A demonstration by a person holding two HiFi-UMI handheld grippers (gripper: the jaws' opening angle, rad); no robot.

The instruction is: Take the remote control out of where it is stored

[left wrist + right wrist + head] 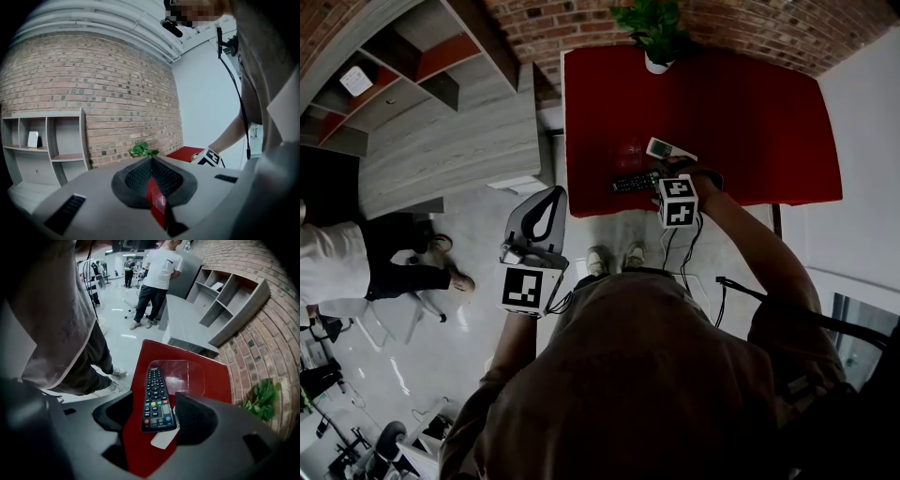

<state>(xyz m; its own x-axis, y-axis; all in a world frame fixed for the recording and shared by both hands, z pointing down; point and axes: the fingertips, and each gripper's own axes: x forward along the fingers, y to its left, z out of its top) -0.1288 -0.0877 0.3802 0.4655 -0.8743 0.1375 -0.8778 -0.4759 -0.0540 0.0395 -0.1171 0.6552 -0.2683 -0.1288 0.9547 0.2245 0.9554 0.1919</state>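
Note:
A black remote control [635,182] lies on the red table [750,112] near its front edge, with a white remote [670,150] just behind it. My right gripper [667,180] points steeply down over them. In the right gripper view the black remote [156,397] sits between the wide open jaws of the right gripper [153,405]; a gap shows at the left pad. Its far end rests over a clear plastic tray [190,377], and the white remote [164,440] peeks out beneath it. My left gripper [555,195] hangs in the air left of the table, shut with nothing in it [151,160].
A potted plant [656,33] stands at the table's back edge by the brick wall. A grey cabinet [450,141] and a shelf unit [394,66] stand to the left of the table. Another person [356,262] stands on the floor at far left.

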